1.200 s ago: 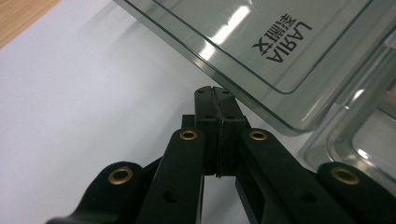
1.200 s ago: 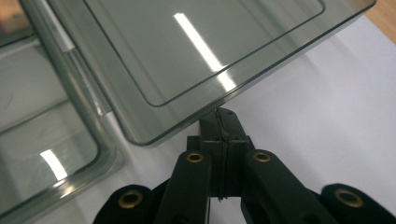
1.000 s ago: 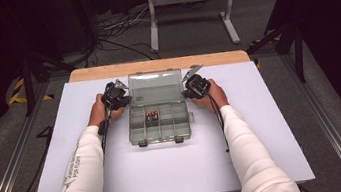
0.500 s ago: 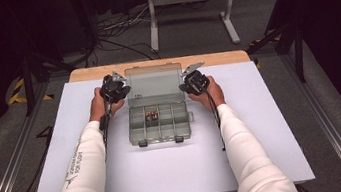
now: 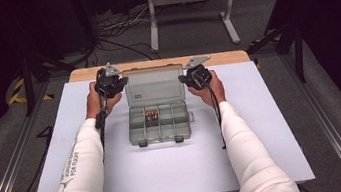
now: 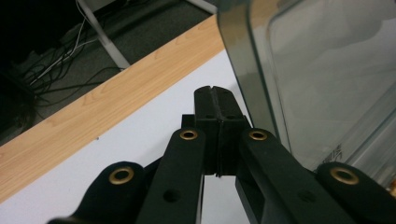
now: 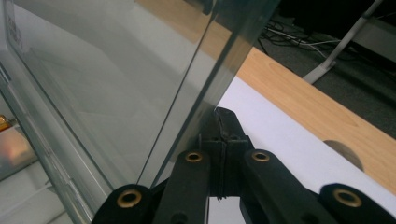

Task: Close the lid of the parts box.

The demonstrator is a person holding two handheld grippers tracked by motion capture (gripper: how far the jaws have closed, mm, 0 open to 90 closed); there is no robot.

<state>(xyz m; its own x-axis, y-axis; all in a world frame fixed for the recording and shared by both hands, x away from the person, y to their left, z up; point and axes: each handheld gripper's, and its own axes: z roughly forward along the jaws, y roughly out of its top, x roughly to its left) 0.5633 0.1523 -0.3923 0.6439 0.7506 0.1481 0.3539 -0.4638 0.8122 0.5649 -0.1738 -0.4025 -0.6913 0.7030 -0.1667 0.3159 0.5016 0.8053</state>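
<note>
Clear plastic organiser box (image 5: 159, 123) sitting mid-table, lid (image 5: 155, 85) standing raised | left gripper (image 6: 215, 100) and right gripper (image 7: 223, 122) both pinched together on nothing, bracing lid's 2 side edges | risk: closed tips slipping off, lid dropping onto compartments.

The left sleeve (image 5: 74, 165) bears dark lettering along the forearm; its last line seems to read "FOR FLIGHT", the rest too small. At the lid's (image 5: 154, 85) nine o'clock edge sits a small unreadable label (image 5: 134, 95).
</note>
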